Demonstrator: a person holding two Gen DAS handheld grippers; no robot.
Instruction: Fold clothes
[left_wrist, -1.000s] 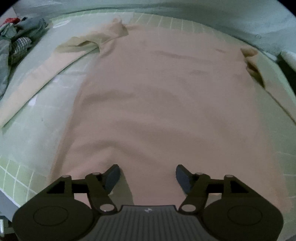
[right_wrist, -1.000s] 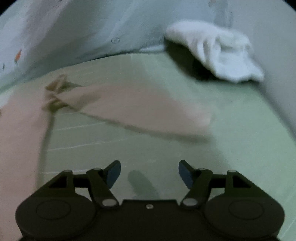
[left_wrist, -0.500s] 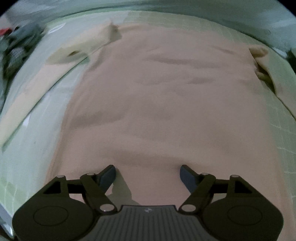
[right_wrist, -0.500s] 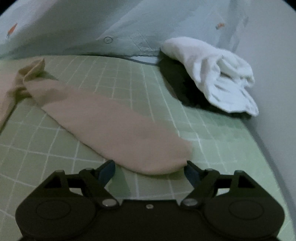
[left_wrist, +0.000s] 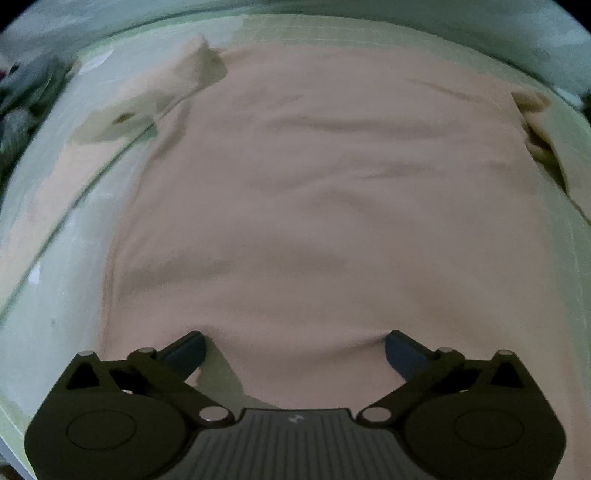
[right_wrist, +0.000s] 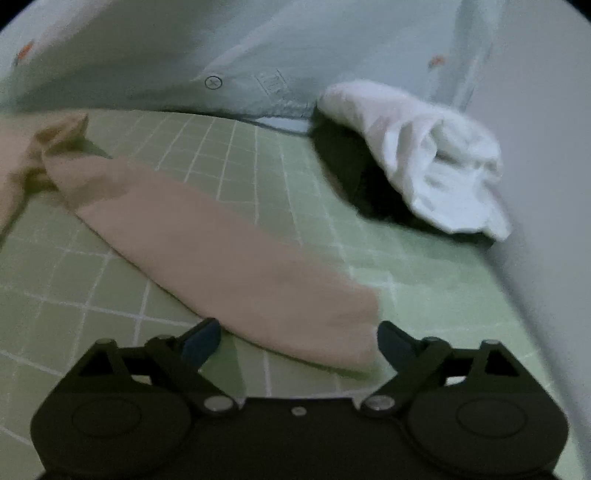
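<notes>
**Shirt spread flat, both grippers at its edges**

Clutter: a dim heap of other clothes (left_wrist: 22, 99) sat at the far left of the left wrist view, too blurred to sort. Next to it, the left sleeve (left_wrist: 74, 177) of the peach long-sleeved shirt (left_wrist: 314, 206) ran out diagonally over the green gridded mat (left_wrist: 55, 295), with a rumpled fold near the shoulder. The shirt body lay flat and face-down or face-up (could not tell which), a few shallow wrinkles across the middle. No fold was visible in the body.

The left gripper (left_wrist: 295, 349) sat at the near hem, jaws spread wide, fingertips resting on or just above the cloth; nothing was pinched between them.

Right wrist view: the right sleeve (right_wrist: 221, 251) lay stretched out on the mat, bunched where it joined the shoulder at far left. The right gripper (right_wrist: 299, 339) was at the cuff end, jaws wide apart with the cuff lying between the fingertips, not clamped. Beyond, a crumpled white garment (right_wrist: 424, 162) rested by the wall, against pale blue fabric (right_wrist: 258, 48).

Judgement on progress: shirt laid out, sleeves extended, no folds made in it as it lay. Sleeve folds and body folds all remained. The right jaws looked placed to take the cuff.
</notes>
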